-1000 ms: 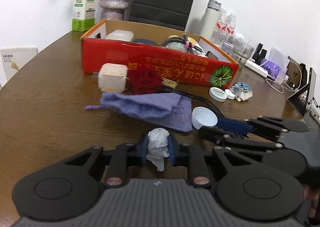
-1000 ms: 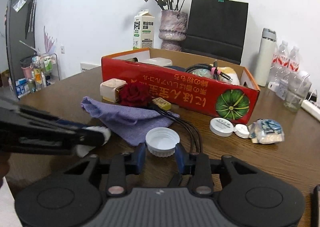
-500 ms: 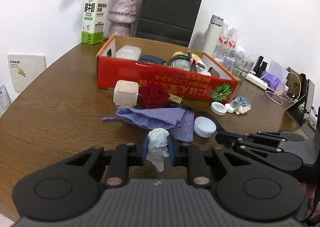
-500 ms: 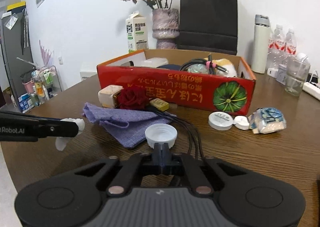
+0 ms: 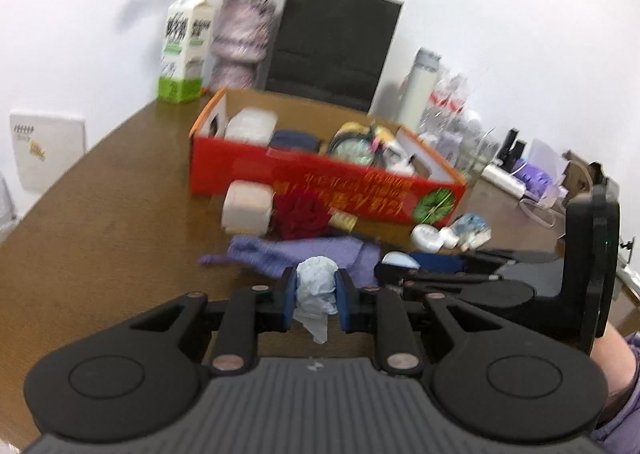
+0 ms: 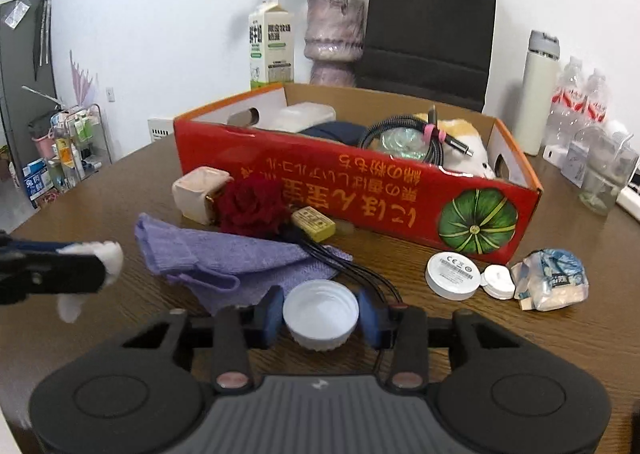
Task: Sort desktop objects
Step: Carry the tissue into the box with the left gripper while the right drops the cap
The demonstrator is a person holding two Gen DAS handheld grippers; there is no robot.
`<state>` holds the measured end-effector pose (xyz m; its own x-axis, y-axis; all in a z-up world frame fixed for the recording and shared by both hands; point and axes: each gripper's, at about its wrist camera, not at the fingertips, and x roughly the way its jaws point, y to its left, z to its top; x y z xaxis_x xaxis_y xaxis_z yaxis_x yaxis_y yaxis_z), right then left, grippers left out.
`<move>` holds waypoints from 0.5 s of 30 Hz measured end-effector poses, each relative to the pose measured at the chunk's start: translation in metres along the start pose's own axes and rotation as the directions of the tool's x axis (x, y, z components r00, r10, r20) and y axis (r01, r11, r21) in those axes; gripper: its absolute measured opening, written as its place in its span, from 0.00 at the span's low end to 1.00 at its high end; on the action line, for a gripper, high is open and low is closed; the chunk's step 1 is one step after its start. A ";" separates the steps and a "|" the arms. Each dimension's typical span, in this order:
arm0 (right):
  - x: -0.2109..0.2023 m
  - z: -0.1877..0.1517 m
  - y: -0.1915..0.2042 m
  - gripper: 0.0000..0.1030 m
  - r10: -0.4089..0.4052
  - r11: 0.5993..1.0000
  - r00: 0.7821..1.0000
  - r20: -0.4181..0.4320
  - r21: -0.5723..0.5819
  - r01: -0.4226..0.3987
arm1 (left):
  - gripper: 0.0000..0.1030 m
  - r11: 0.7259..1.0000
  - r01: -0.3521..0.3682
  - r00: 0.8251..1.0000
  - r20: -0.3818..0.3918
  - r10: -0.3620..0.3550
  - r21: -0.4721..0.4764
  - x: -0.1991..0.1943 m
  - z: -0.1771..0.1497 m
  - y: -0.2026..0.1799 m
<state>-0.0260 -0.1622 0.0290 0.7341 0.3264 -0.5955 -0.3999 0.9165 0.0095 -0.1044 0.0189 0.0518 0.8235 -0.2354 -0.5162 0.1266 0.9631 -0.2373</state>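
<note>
The crumpled white paper tissue [image 5: 316, 288] sits pinched between the two blue pads of the left gripper [image 5: 316, 296], above the brown wooden table [image 5: 104, 221], with a loose tail hanging down under the pads. In the right wrist view the same tissue [image 6: 102, 258] shows at the left edge, with bare table under it and to its left up to the rounded table rim.

The white ribbed plastic bottle cap [image 6: 321, 314] lies open side up between the blue pads of the right gripper [image 6: 320, 312]. The pads stand close on both sides of the cap, but I cannot tell if they press it or only frame it.

Just behind the cap a lilac knitted cloth [image 6: 236, 260] lies flat, and thin black cables [image 6: 352, 270] run over its right corner. Further back stand a dark red fabric rose [image 6: 252, 205], a cream square box [image 6: 200, 191] and a small yellow block [image 6: 313, 218], all near the long red cardboard box [image 6: 352, 189], which is open on top and already holds several items. To the right of the cap are two round white discs [image 6: 452, 274] and a crumpled blue and white packet [image 6: 554, 280], with free table in front of them.
</note>
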 end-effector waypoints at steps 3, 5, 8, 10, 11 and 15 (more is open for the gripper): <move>-0.020 0.009 -0.008 0.38 -0.008 1.000 0.998 0.067 0.027 0.006 | 0.20 1.000 0.031 0.998 0.050 -0.031 0.003 -0.002 0.024 0.000; -0.033 0.027 -0.014 0.38 -0.026 0.999 0.990 0.137 0.031 0.022 | 0.20 0.997 0.071 0.994 0.088 -0.071 0.003 0.004 0.047 -0.001; -0.040 0.063 -0.027 0.38 -0.039 0.999 0.975 0.220 0.030 0.033 | 0.20 0.998 0.048 0.990 0.133 -0.054 0.047 0.030 0.081 -0.005; -0.035 0.085 -0.037 0.38 -0.058 0.998 0.970 0.236 0.036 0.051 | 0.20 0.998 -0.001 0.990 0.138 -0.008 0.065 0.054 0.107 -0.005; -0.029 0.098 -0.046 0.38 -0.070 0.997 0.971 0.230 0.054 0.059 | 0.20 0.998 -0.015 0.992 0.129 0.006 0.067 0.069 0.121 -0.002; 0.016 0.129 -0.077 0.38 -0.133 0.986 0.987 0.090 0.115 0.122 | 0.20 0.989 -0.119 0.993 0.022 0.117 0.090 0.134 0.153 0.012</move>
<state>0.0876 -0.1981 0.1224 0.8274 0.2210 -0.5163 -0.2412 0.9701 0.0287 0.0924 0.0191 0.1053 0.8448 -0.1180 -0.5220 0.0771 0.9920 -0.0995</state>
